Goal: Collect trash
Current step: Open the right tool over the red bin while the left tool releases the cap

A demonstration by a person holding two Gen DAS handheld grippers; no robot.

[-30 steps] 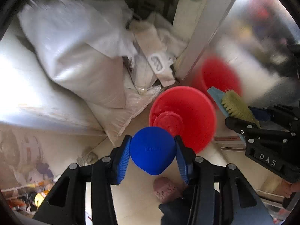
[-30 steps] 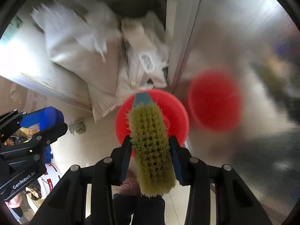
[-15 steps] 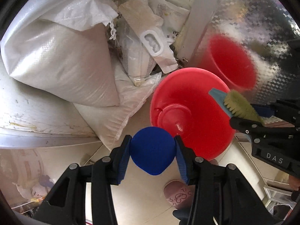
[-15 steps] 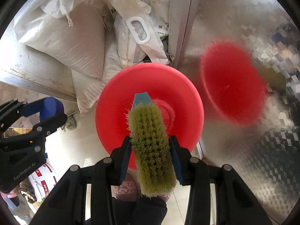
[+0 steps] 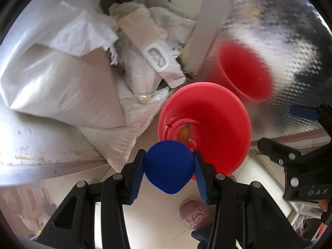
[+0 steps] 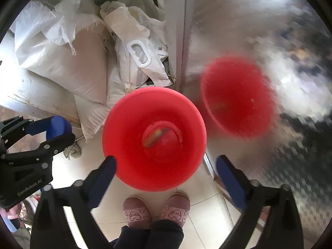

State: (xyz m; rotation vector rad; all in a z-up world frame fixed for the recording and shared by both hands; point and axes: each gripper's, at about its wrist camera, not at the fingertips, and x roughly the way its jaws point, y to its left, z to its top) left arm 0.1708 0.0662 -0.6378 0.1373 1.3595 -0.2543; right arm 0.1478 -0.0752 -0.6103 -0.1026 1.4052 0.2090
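A red bucket (image 6: 128, 145) stands on the tiled floor below both grippers; it also shows in the left wrist view (image 5: 224, 124). A yellow-bristled scrub brush (image 6: 156, 136) lies at its bottom, partly visible in the left wrist view (image 5: 184, 131). My right gripper (image 6: 166, 164) is open and empty above the bucket's near rim. My left gripper (image 5: 169, 166) is shut on a blue rounded object (image 5: 169, 167), held just over the bucket's near edge.
White woven sacks (image 6: 68, 62) and a plastic bag with a white handle (image 6: 141, 56) are piled behind the bucket. A shiny metal panel (image 6: 290, 41) on the right reflects the bucket. The person's pink slippers (image 6: 134, 211) stand just in front.
My right gripper has opened and the scrub brush has dropped into the red bucket. Both grippers have moved closer over the bucket. The left still holds the blue object.
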